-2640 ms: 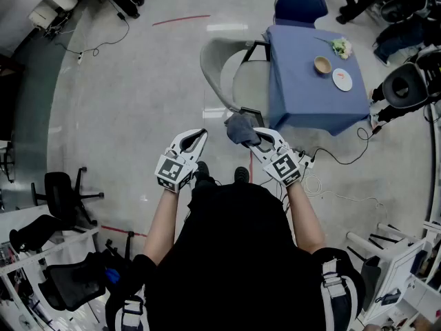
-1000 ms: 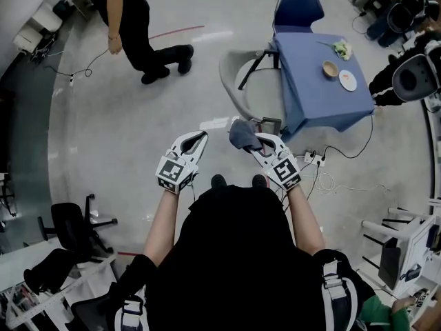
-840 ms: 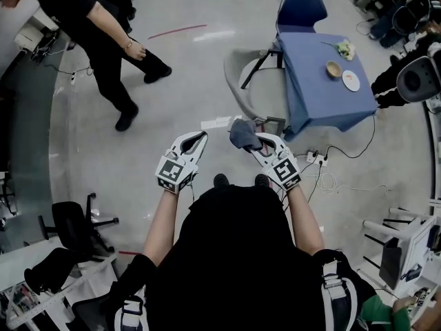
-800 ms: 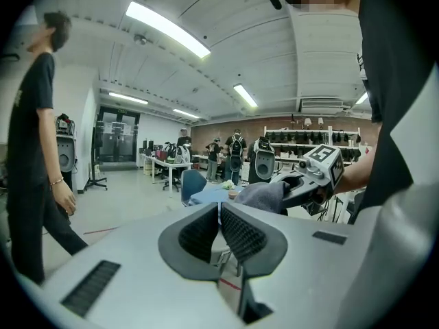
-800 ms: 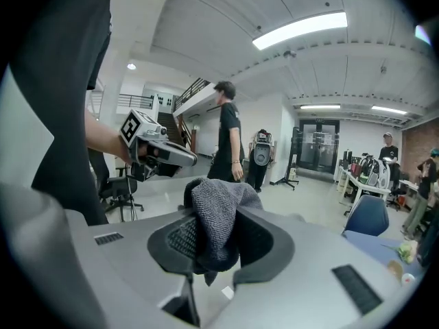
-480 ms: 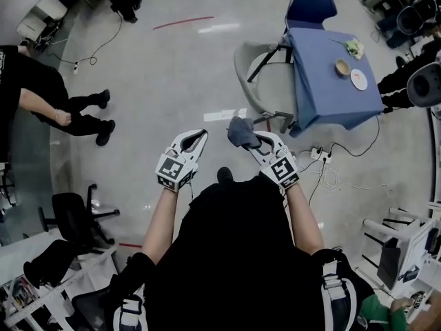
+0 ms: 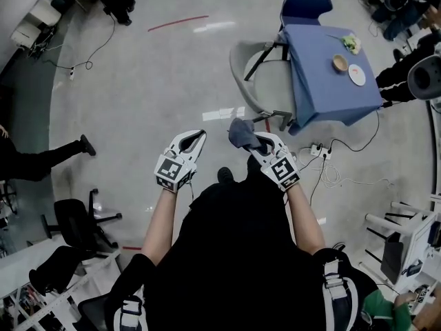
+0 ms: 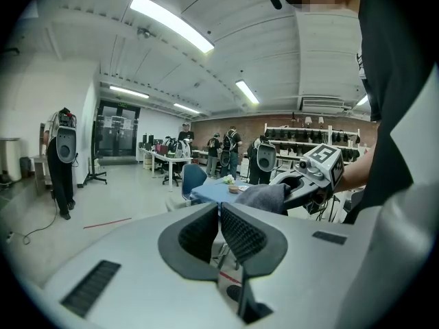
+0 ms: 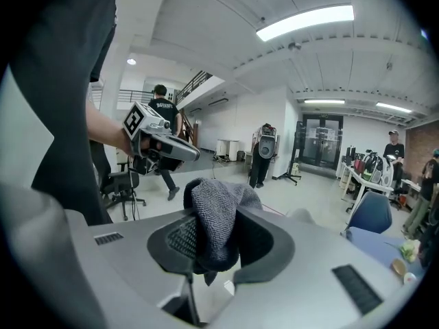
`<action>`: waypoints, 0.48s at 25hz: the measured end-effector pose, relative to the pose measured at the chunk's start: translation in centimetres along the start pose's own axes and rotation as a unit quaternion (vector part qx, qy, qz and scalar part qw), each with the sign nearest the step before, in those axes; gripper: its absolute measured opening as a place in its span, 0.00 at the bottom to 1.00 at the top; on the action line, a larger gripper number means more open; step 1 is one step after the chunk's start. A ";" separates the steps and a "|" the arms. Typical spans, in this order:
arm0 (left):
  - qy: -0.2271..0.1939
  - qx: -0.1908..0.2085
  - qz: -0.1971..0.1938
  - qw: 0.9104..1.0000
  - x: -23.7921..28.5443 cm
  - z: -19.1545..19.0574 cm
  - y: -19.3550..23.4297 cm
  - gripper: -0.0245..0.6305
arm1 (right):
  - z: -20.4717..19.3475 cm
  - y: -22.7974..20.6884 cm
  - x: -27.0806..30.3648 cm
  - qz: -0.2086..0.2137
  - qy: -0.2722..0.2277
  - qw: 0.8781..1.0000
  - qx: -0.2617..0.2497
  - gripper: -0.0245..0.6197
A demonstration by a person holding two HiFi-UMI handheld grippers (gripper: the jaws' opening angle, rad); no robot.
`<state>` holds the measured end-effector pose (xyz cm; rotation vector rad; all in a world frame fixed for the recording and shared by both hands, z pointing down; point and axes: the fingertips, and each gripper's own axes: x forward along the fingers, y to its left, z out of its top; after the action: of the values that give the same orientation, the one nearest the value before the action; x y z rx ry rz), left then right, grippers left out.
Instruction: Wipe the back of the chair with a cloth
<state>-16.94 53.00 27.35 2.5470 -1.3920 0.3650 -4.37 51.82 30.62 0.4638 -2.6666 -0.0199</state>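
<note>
A grey chair [image 7: 249,73] stands at the left side of a blue-clothed table [image 7: 331,74], its curved back facing me; in the right gripper view part of the chair [image 9: 300,216] shows pale beyond the jaws. My right gripper [image 7: 242,134] is shut on a dark grey cloth [image 7: 241,132], which bulges out above the jaws [image 9: 218,218]. It hangs in the air a short way short of the chair. My left gripper [image 7: 197,137] is level with it to the left, shut and holding nothing [image 8: 218,218].
On the table sit a bowl [image 7: 339,63] and a plate [image 7: 357,74]; a blue chair [image 7: 305,0] stands at its far end. A power strip and cables [image 7: 319,150] lie on the floor to my right. An office chair [image 7: 77,219] is at the left.
The chair and table have shifted slightly in the head view as I move. A person who walked across the floor at the left has nearly left the view. Both grippers keep their pose.
</note>
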 end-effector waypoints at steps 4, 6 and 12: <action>0.000 0.006 0.002 1.000 2.9 0.8 0.5 0.09 | -0.7 -3.3 0.2 -0.001 -0.006 1.000 0.013 0.23; 0.004 0.003 0.008 1.000 4.4 1.3 0.9 0.09 | -1.1 -5.1 0.7 0.006 -0.005 1.000 0.014 0.23; 0.014 -0.007 0.032 0.999 10.1 3.1 3.2 0.08 | -0.8 -12.0 2.4 0.029 -0.015 0.999 0.004 0.23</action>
<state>-14.08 42.38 27.87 2.4811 -1.4624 0.3984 -2.30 39.78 31.27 0.3911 -2.7094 0.0006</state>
